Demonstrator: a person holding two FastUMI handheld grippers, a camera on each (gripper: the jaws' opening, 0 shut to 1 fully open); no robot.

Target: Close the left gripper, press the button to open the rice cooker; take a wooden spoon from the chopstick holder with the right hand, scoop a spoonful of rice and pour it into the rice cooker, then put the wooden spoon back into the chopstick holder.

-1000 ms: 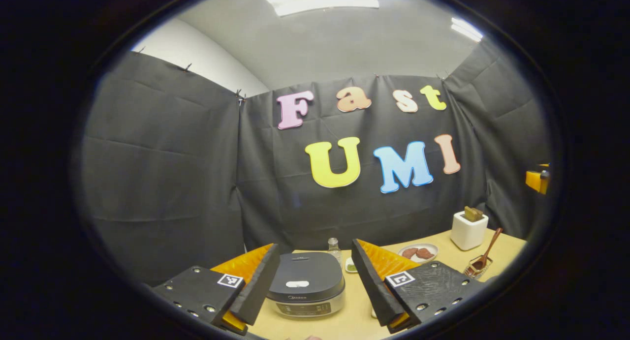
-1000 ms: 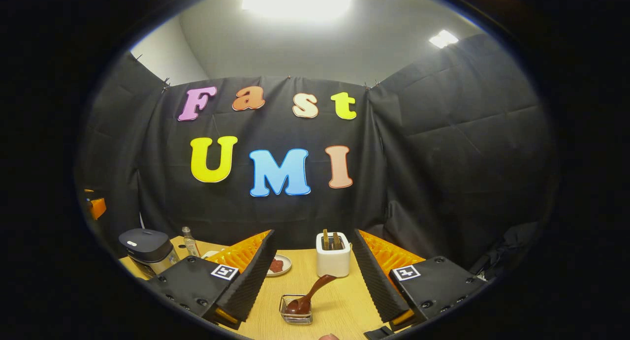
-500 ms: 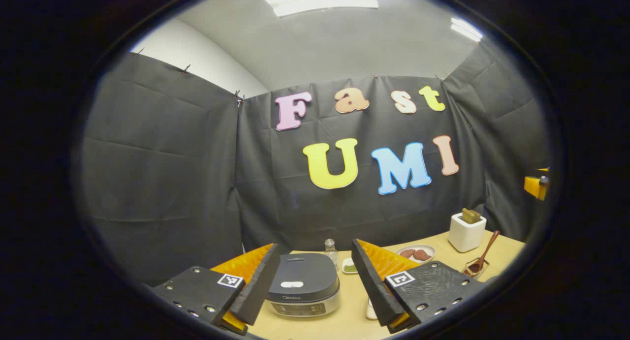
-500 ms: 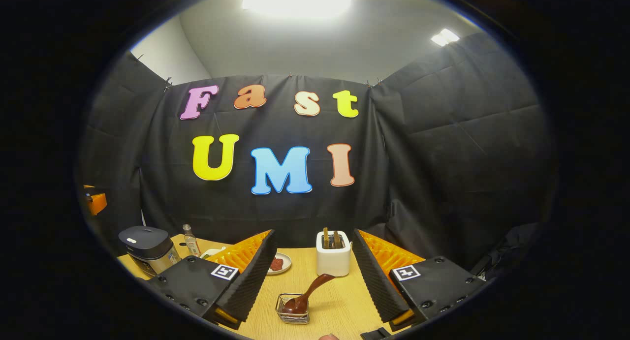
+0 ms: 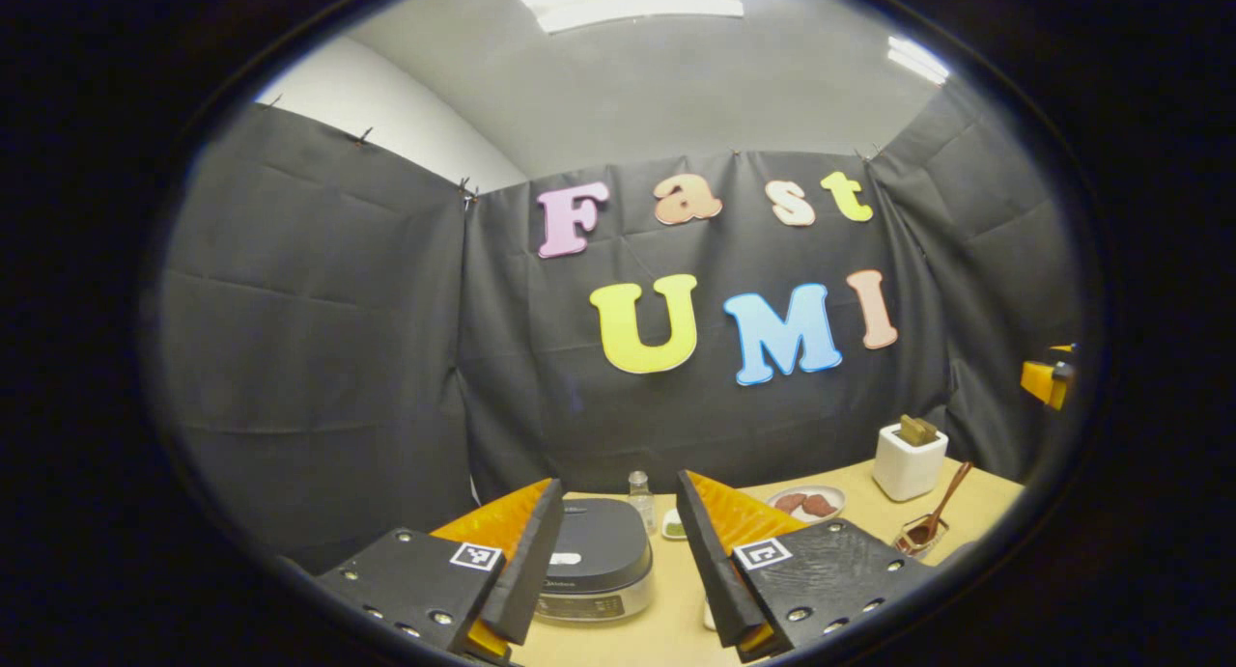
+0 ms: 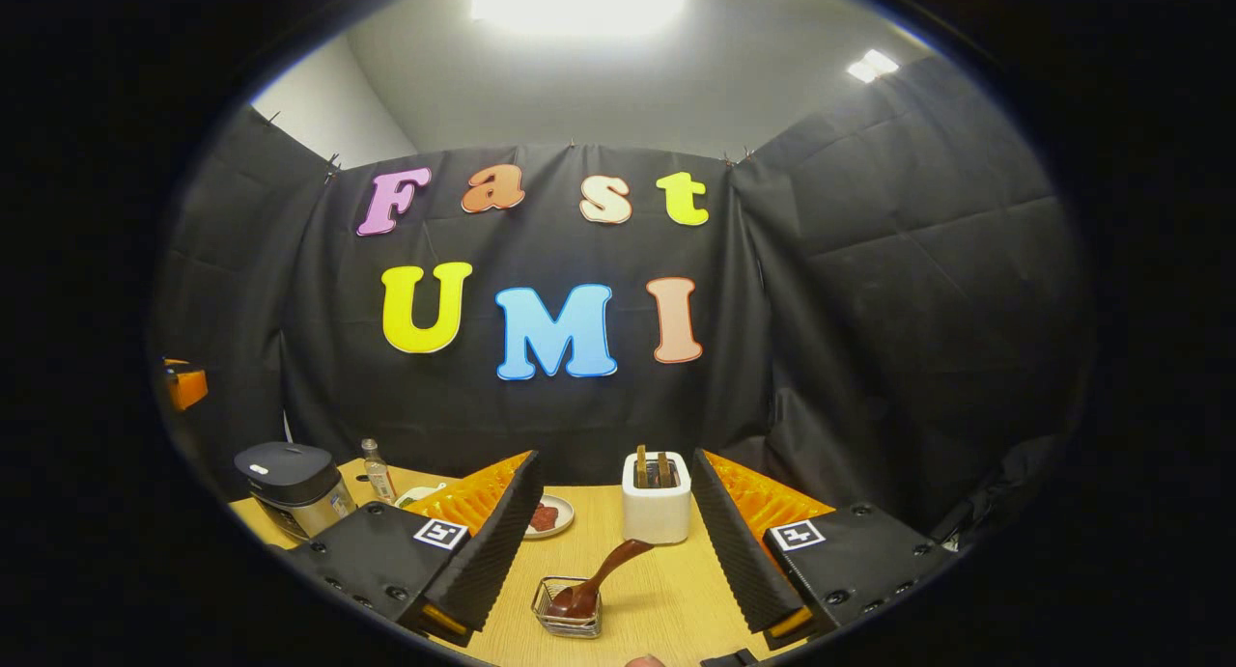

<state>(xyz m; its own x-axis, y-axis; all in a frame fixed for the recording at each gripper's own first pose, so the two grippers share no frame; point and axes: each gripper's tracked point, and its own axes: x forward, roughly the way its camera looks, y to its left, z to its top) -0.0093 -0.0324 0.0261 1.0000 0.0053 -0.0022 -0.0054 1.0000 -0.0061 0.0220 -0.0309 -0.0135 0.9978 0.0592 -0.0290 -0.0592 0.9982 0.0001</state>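
The left tongs (image 5: 610, 559) are hanging wide open over the desk (image 5: 676, 628), and the rice cooker (image 5: 594, 570) is sitting shut right between their two fingers, a bit ahead. The right tongs (image 6: 615, 540) are also gaping wide with nothing in them, and between their fingers a spoon (image 6: 591, 587) is leaning in a little wire holder (image 6: 566, 611), with a white box (image 6: 657, 498) standing just behind it. A plate (image 6: 550, 515) is lying near the right tongs' left finger.
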